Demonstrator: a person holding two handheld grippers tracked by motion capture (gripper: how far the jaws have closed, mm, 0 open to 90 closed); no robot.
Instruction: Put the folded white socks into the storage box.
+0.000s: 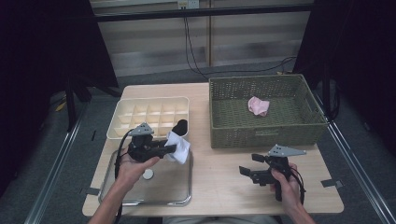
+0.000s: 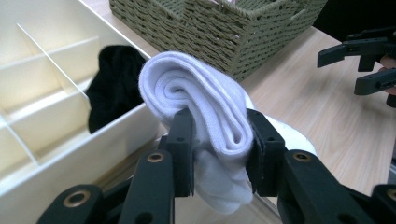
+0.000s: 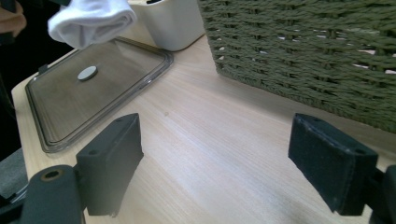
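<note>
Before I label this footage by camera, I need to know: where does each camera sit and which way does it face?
High view: above the person's side, facing forward and down on the table; both forearms, left gripper, right gripper.
Left gripper view: rides the left gripper, looking along its jaws, shut on the rolled white sock, toward the divided box and wicker basket.
Right gripper view: rides the right gripper, jaws open, low across the table toward the clear tray.
Both gripper views share sock and basket.

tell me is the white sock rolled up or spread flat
Rolled up. In the left gripper view the white sock shows a spiral of layers at its end, pinched between the left gripper pads.
</note>
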